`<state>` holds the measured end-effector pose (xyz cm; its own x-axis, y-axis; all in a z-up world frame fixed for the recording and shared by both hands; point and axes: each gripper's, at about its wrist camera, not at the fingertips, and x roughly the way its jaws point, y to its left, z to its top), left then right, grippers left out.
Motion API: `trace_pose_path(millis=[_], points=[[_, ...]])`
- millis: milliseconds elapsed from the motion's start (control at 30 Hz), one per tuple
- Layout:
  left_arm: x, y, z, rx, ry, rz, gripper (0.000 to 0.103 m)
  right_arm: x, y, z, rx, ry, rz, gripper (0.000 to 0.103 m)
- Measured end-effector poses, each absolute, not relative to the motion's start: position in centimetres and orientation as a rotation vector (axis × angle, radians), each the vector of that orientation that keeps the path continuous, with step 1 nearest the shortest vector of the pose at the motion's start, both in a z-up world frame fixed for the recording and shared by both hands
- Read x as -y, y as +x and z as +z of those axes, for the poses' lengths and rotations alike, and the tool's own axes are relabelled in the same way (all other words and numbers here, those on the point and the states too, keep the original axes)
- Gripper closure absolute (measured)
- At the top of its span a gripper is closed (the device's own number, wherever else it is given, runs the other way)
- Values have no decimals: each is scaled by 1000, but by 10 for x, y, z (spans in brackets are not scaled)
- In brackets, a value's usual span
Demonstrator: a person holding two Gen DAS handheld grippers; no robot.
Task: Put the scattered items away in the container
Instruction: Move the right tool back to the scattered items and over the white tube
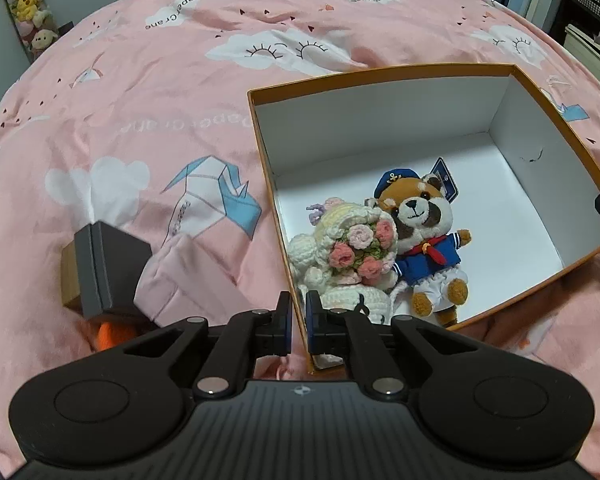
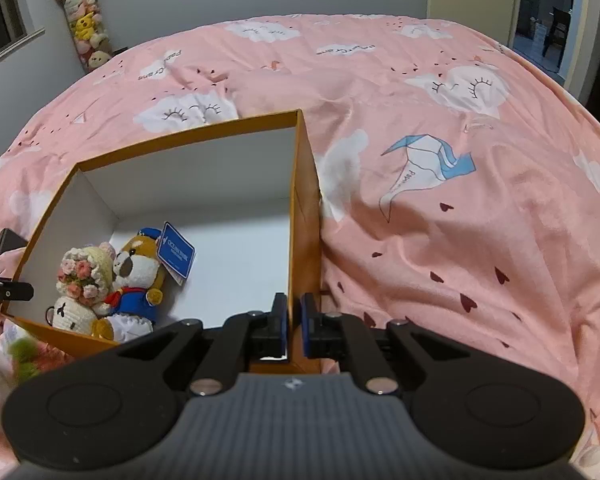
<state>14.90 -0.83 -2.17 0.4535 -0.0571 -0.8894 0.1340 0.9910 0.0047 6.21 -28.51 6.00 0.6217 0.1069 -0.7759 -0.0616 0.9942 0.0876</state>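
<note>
An orange box (image 1: 548,92) is set on a pink bedspread (image 1: 148,120), with a sailor bear (image 1: 424,232) and crocheted doll (image 1: 340,248) laid inside. Its left wall is pinched by the closed left gripper (image 1: 298,312), its right wall by the closed right gripper (image 2: 294,316).

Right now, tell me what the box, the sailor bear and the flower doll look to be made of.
Box: probably rigid cardboard, matte orange outside and plain white inside; thin, straight walls with crisp folded corners.
Sailor bear: short-pile plush with a blue fabric uniform; fuzzy surface, and a glossy card tag.
Flower doll: likely crocheted yarn; looped stitches show in the roses and the white body.
</note>
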Motion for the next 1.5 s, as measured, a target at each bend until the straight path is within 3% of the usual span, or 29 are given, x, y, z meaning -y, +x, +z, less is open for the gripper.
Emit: trace_pose_path(millis=[667, 733, 767, 800, 833, 867, 1167, 1500], points=[[5, 136, -26, -1072, 36, -135, 92, 278, 41, 63, -942, -9, 134, 92], [5, 131, -22, -1056, 52, -113, 81, 277, 35, 72, -898, -11, 127, 85], [5, 128, -19, -1045, 61, -102, 78, 275, 31, 76, -868, -25, 119, 77], [4, 124, -16, -1034, 63, -85, 74, 272, 27, 81, -831, -46, 110, 61], [4, 121, -12, -1024, 64, -76, 72, 268, 21, 87, -781, -70, 106, 53], [3, 118, -8, -1017, 65, -76, 72, 263, 17, 92, -740, -92, 110, 51], [-7, 90, 18, -990, 98, -37, 69, 199, 3, 102, -532, -59, 358, 50], [-56, 75, 31, -1042, 30, 33, 69, 91, 9, 86, -616, -115, 621, 50]])
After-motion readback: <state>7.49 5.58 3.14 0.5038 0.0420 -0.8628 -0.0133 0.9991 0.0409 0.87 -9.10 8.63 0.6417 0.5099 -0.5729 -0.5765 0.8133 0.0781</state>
